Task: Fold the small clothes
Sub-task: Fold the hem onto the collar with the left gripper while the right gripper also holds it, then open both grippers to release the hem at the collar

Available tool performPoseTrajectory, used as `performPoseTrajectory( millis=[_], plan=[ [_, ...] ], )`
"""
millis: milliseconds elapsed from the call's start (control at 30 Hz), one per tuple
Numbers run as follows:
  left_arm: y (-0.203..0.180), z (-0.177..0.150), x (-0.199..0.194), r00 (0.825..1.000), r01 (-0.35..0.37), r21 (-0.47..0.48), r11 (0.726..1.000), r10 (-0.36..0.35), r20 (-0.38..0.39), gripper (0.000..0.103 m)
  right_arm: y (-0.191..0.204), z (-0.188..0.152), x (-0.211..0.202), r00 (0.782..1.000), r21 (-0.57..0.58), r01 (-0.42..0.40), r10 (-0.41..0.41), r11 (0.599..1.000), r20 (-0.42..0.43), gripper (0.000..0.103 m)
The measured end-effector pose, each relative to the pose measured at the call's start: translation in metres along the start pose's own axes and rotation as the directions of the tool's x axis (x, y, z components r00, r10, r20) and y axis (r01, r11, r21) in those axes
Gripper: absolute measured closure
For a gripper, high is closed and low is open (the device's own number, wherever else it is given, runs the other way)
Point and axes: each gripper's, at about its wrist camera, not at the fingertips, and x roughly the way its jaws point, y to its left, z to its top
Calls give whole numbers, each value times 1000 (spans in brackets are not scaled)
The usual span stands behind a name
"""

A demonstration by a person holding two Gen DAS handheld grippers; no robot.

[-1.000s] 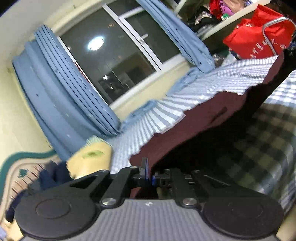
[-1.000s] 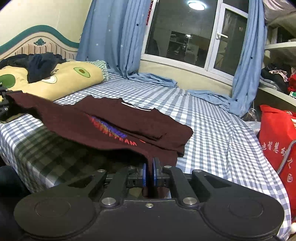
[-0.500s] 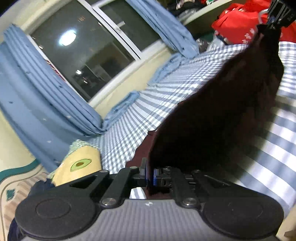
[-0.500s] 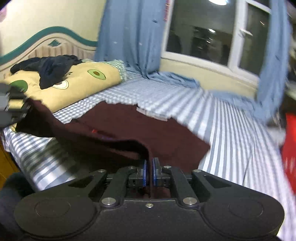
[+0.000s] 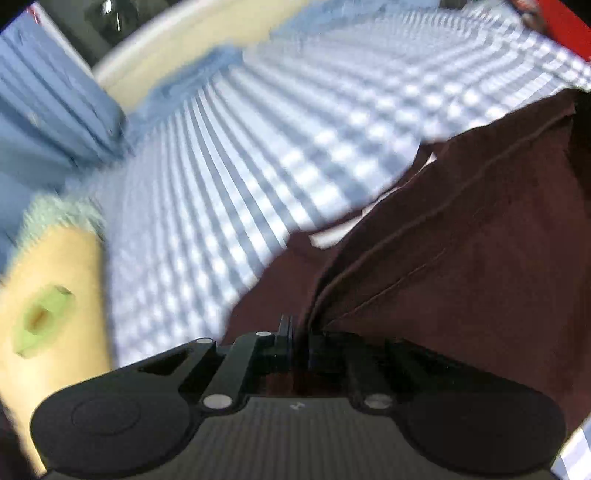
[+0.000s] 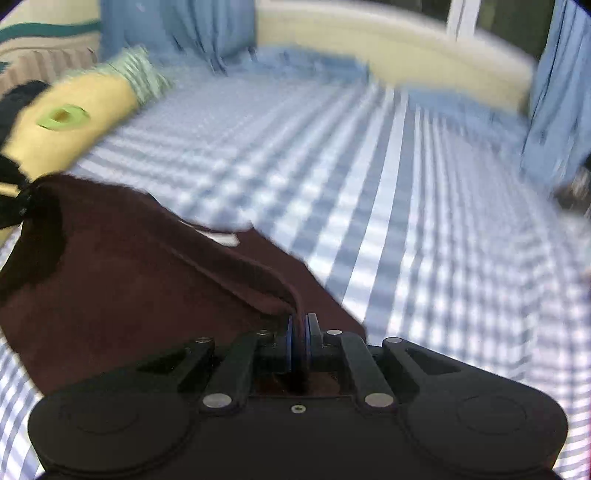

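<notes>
A dark maroon shirt (image 5: 461,266) lies doubled over on the blue-and-white checked bed sheet (image 5: 258,147). My left gripper (image 5: 300,328) is shut on one corner of its hem, and the fold runs off to the upper right. In the right wrist view the same maroon shirt (image 6: 122,280) spreads to the left, and my right gripper (image 6: 301,326) is shut on its other hem corner. The left gripper (image 6: 14,210) shows as a dark shape at the left edge, pinching the far corner. Both views are blurred by motion.
A yellow pillow with a green avocado print (image 6: 70,118) lies at the head of the bed, with dark clothes at its left. Blue curtains (image 5: 40,103) hang along the window wall (image 6: 388,48). A red bag (image 5: 565,26) sits off the bed's right side.
Both grippers have swept across the bed toward the window with the shirt's hem and tipped downward. The lower half of the shirt now lies folded over the upper half.
</notes>
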Motion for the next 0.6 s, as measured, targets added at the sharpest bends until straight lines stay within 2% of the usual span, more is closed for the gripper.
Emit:
performPoseTrajectory(
  millis=[100, 133, 167, 200, 233, 300, 333, 367, 433, 533, 600],
  plan=[
    [8, -19, 39, 997, 48, -68, 997, -52, -58, 87, -14, 5, 57, 996, 72, -36, 42, 997, -79, 97],
    [17, -27, 44, 996, 59, -92, 994, -64, -58, 78, -19, 7, 69, 995, 102, -49, 57, 994, -87, 96],
    [24, -31, 48, 995, 70, -117, 991, -77, -58, 56, -26, 9, 80, 992, 135, -66, 79, 989, -95, 94],
    [33, -34, 52, 995, 64, -155, 986, -75, -66, 43, -34, 11, 88, 989, 171, -85, 105, 982, -107, 80],
    [43, -35, 53, 996, 55, -184, 981, -67, -55, 33, -42, 13, 94, 986, 206, -97, 122, 974, -115, 58],
    [68, -39, 50, 994, 103, -247, 964, -105, 6, 31, -62, 18, 95, 989, 287, -86, 117, 954, -91, 42],
    [85, -40, 47, 989, 145, -294, 945, -142, 29, 28, -75, 20, 92, 991, 320, -99, 123, 942, -55, 42],
    [99, -41, 43, 988, 155, -332, 931, -145, 56, 26, -89, 20, 86, 991, 359, -117, 131, 926, -15, 42],
    [124, -43, 31, 988, 137, -411, 901, -94, 123, 21, -111, 17, 70, 991, 411, -133, 121, 902, 54, 40],
    [162, -50, 8, 977, 142, -542, 828, -30, 210, 19, -117, 7, 53, 991, 311, -112, 86, 944, 98, 40],
    [174, -53, -4, 969, 121, -560, 820, 25, 246, 19, -114, -9, 53, 991, 231, -120, 101, 966, 93, 41]
  ],
)
